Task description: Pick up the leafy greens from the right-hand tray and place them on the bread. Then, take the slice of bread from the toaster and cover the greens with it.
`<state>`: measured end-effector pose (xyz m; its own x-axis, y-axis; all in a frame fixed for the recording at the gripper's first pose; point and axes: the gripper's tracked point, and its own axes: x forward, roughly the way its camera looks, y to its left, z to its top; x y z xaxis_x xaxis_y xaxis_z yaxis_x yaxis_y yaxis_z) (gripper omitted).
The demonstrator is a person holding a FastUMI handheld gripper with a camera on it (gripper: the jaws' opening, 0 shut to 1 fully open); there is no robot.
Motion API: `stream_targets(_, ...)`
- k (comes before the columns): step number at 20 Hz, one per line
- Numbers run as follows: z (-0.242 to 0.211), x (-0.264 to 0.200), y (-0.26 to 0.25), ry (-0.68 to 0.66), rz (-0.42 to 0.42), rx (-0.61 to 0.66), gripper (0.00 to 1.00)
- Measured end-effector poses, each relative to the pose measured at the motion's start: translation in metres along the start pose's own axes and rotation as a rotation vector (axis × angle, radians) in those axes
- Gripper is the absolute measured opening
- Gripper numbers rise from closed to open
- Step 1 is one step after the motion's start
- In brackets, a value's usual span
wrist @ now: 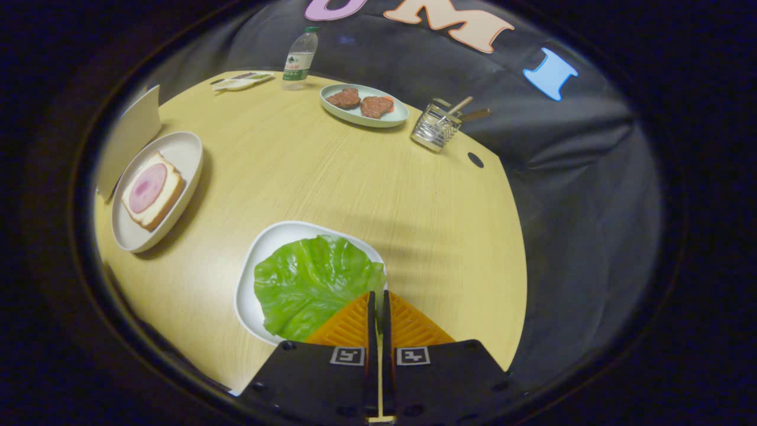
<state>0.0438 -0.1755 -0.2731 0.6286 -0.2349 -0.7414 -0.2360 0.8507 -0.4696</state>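
Note:
A big green lettuce leaf (310,284) lies flat on a white tray (260,248) just ahead of my fingers. My gripper (378,294) is shut, its tips meeting over the leaf's near right edge; nothing shows between them. Further off to the left, a slice of bread topped with a pink round of ham (152,189) rests on an oval white plate (183,148). Far beyond the fingers to the right stands a wire toaster rack (436,127) with tan slices (467,109) sticking out of it.
At the back of the round wooden table (355,177) are a pale plate with two brown patties (364,105), a water bottle (299,58) and a small packet (241,81). A white card (133,127) stands behind the bread plate. A dark hole (475,160) marks the tabletop near the rack.

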Motion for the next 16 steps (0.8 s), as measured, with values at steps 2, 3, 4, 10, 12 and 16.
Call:
stream_targets(2, 0.005, -0.006, 0.01, -0.008, 0.035, 0.022, 0.04)
stream_targets(3, 0.008, -0.01, 0.014, -0.009, 0.06, 0.036, 0.03)
stream_targets(4, 0.013, -0.014, 0.018, -0.016, 0.079, 0.054, 0.03)
stream_targets(10, 0.052, -0.062, 0.065, -0.029, 0.32, 0.269, 0.03)
stream_targets(12, 0.071, -0.082, 0.088, -0.028, 0.441, 0.354, 0.03)
stream_targets(16, 0.117, -0.128, 0.139, -0.032, 0.705, 0.526, 0.03)
